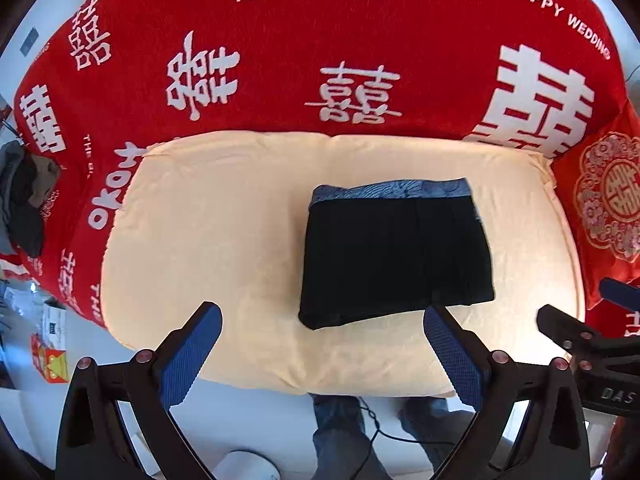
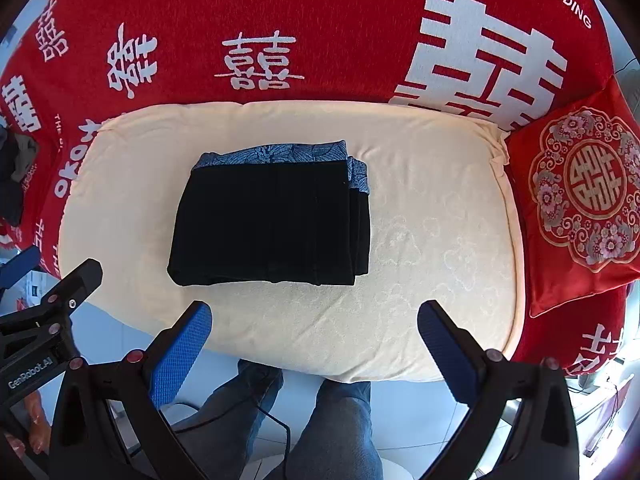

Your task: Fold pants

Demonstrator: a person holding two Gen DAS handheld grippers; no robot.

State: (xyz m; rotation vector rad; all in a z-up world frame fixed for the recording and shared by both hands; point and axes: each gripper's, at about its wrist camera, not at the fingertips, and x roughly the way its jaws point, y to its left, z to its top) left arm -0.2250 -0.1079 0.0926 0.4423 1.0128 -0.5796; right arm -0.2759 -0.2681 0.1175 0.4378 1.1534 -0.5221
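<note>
Covering most of both views, the red blanket (image 1: 320, 60) with its white wedding lettering carries a cream pillow (image 1: 224, 240) laid flat near the front edge of what looks like a bed or sofa, and a red embroidered cushion (image 2: 580, 192) sits just beside the pillow's right end. On the pillow, slightly right of centre in the left wrist view and left of centre in the right wrist view, lie the pants (image 2: 268, 220): a compact dark rectangle with a blue patterned waistband (image 2: 280, 154) showing along the far edge and stacked layers visible at the right side. By that look the folding seems essentially finished, so the step in hand is probably a final tidy or simply a clean retreat. Doing it well means leaving the stack undisturbed; if the layers at the right edge need squaring, a light nudge from the side should do better than any new pinch, which could drag the top layer askew on the soft pillow. The left gripper (image 1: 322, 324) hangs near the bundle's front edge with its fingers spread wide and nothing between them. The right gripper (image 2: 314, 322) hovers over the pillow's front edge, its fingers likewise apart and empty. Below them a person's legs in jeans (image 2: 344, 420) show.
</note>
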